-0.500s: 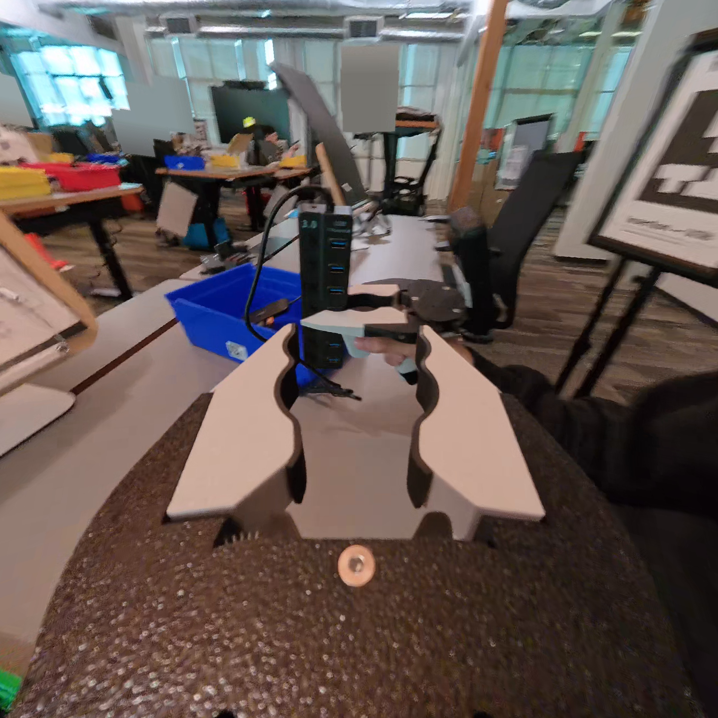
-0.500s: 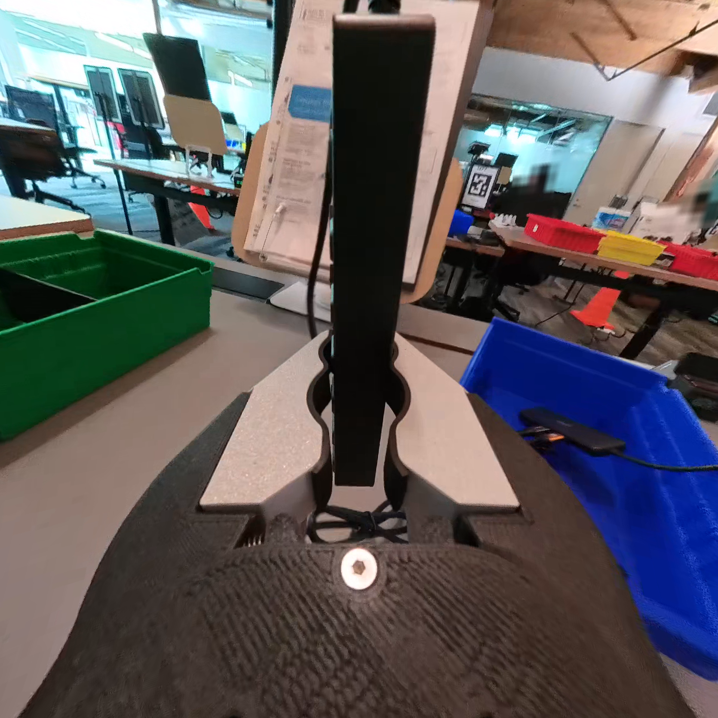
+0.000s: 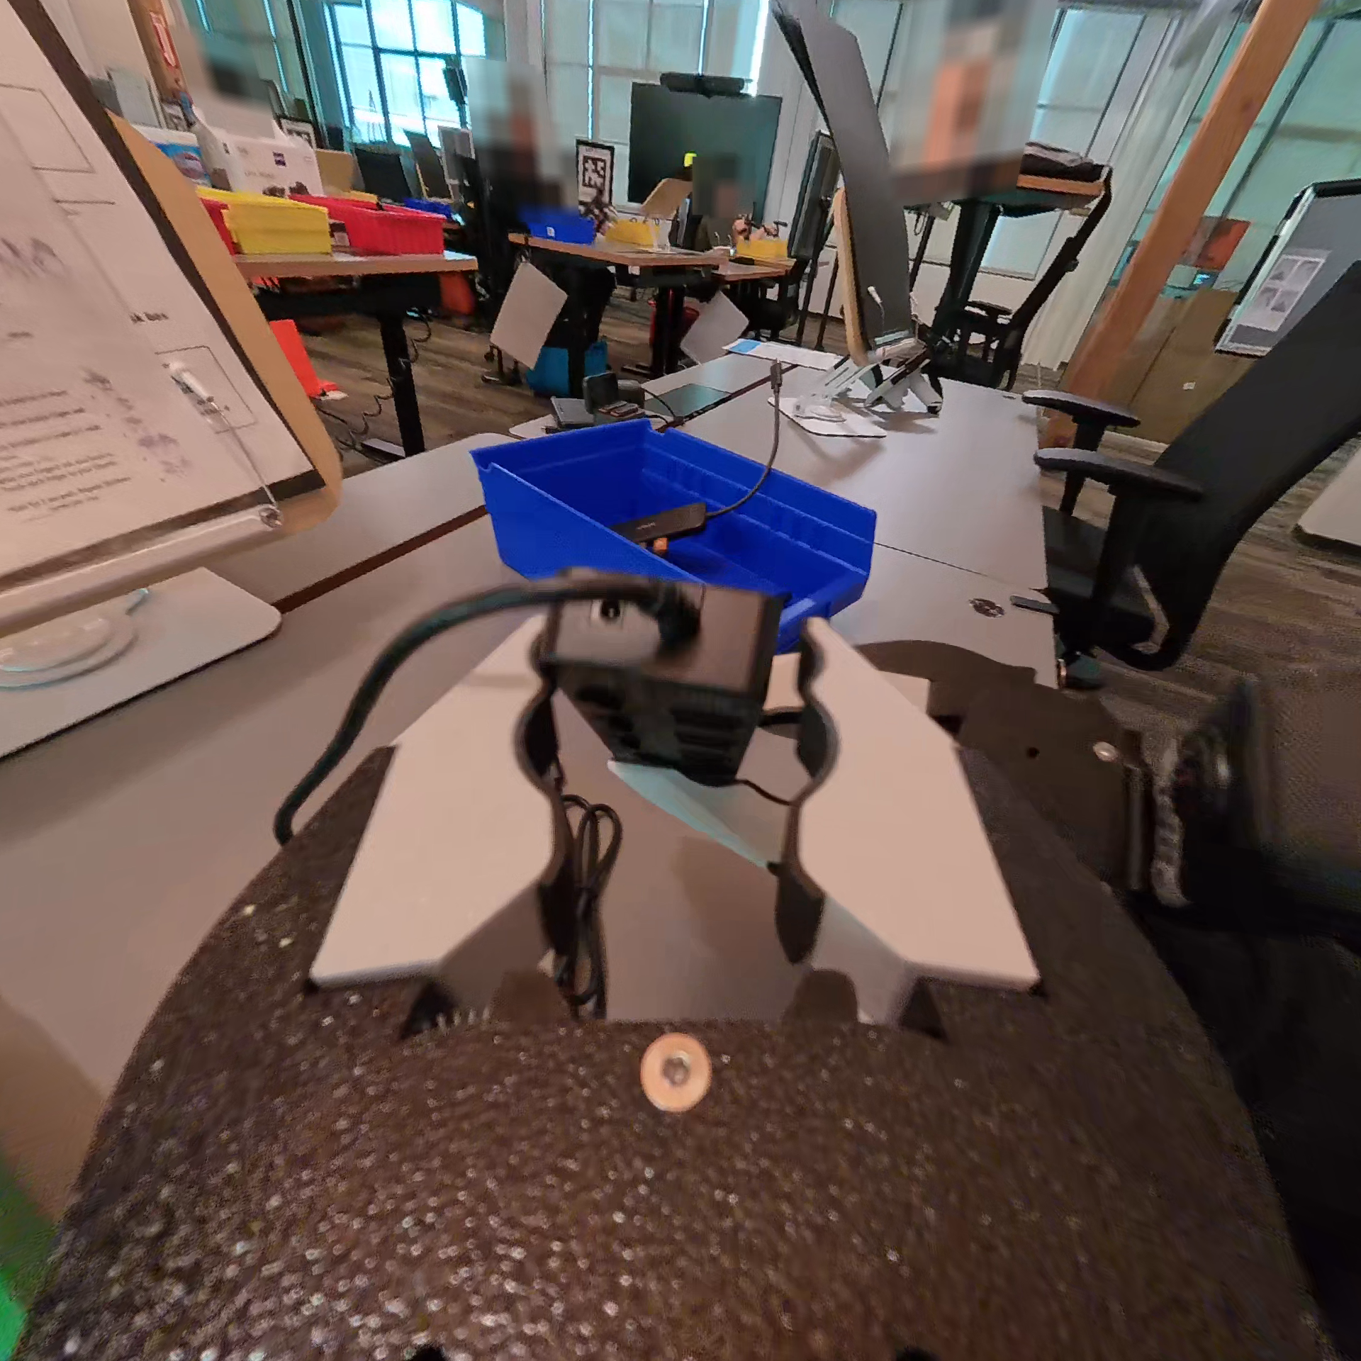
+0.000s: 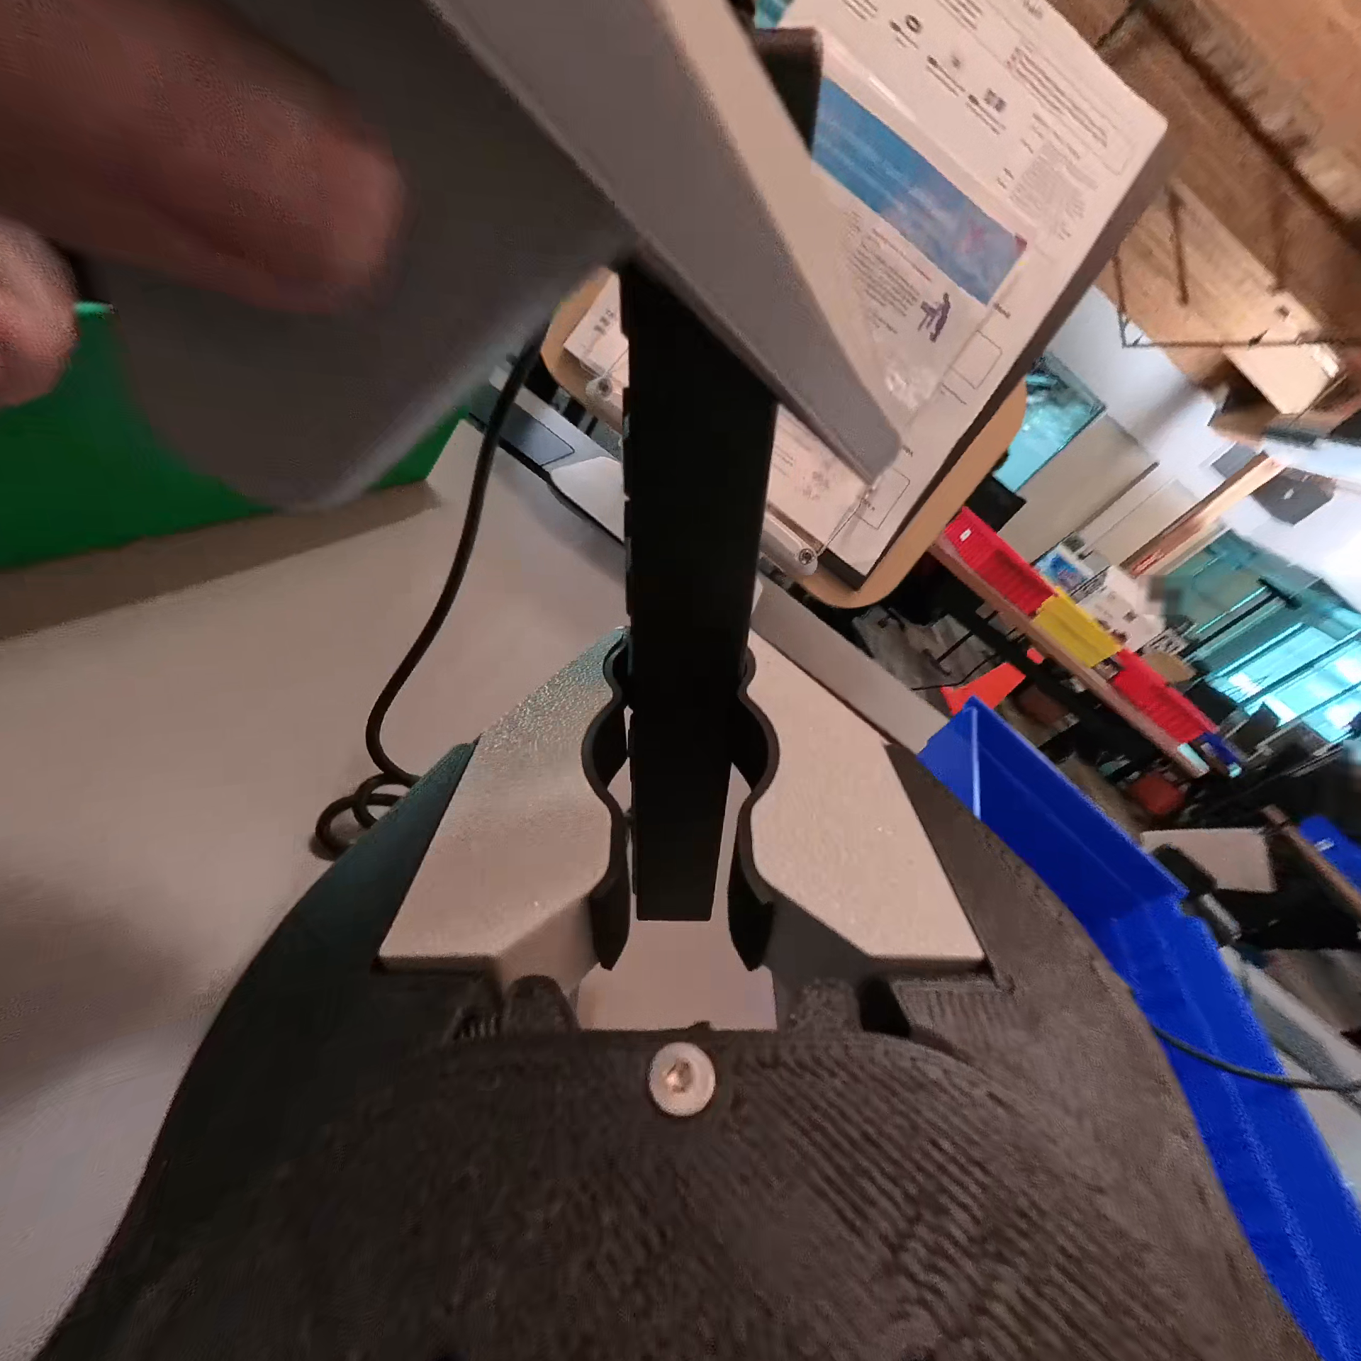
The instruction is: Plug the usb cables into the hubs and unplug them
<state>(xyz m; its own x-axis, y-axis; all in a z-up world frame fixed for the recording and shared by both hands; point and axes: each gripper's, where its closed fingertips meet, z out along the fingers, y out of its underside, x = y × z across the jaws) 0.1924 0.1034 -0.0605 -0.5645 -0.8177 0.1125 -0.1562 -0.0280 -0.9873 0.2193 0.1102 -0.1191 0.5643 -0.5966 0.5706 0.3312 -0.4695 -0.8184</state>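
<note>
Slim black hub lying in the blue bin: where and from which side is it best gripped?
Probably across the long edges at mid-body, coming down from above. The slim black hub lies flat on the floor of the blue bin, whose walls block a sideways approach, and its cable leaves the right end, so stay clear of that end.

An open workshop with tall windows (image 3: 412, 81) letting in pale daylight; a slanting wooden post (image 3: 1178, 199) rises at right; the floor (image 3: 456, 383) is dark wood planking. Grey desks (image 3: 950, 471) stand in rows, a black office chair (image 3: 1193, 501) beside one; farther tables (image 3: 353, 261) carry red and yellow bins (image 3: 324, 224).
</note>
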